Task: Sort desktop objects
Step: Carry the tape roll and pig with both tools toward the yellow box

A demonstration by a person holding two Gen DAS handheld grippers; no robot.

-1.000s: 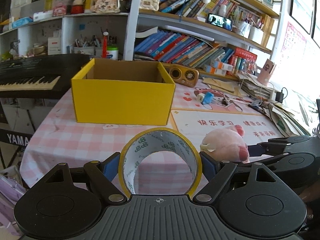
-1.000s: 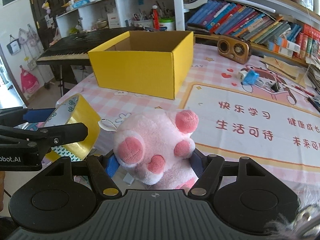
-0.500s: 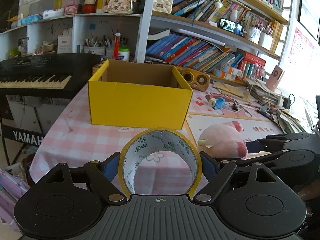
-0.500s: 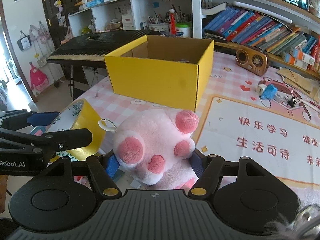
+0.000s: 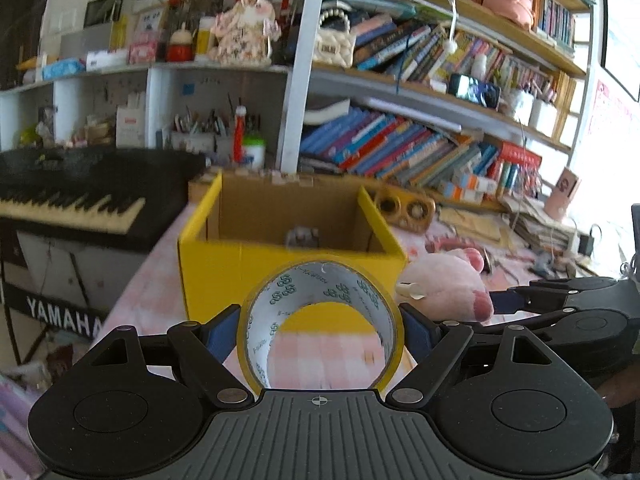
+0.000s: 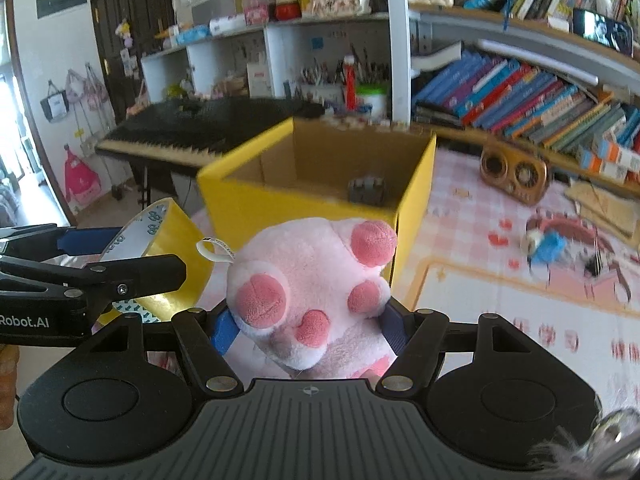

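Tape of glossy yellow plastic, wound as a wide ring with a white printed inner face [image 5: 320,320], is seen clamped upright between the blue pads of the left gripper [image 5: 320,328], its hollow core facing the camera. A soft pink plush toy with darker pink paw pads and a small white tag [image 6: 312,292] is squeezed between the blue pads of the right gripper [image 6: 308,326], its fuzzy pile bulging over the fingers. Both are held in the air just before an open rectangular yellow cardboard box with plain brown inner walls [image 5: 288,256], which stands on a pink-and-white checked tablecloth [image 6: 472,200]. A small grey object [image 6: 366,190], too blurred to identify, lies inside the box near its front wall. A rounded wooden radio [image 6: 514,174] rests on the cloth to the right of the box, and a black keyboard [image 5: 72,200] stands to the left. Compared with the frame half a second earlier, the box appears larger and nearer in both views, its interior is now looked into, and the background is smeared by motion.
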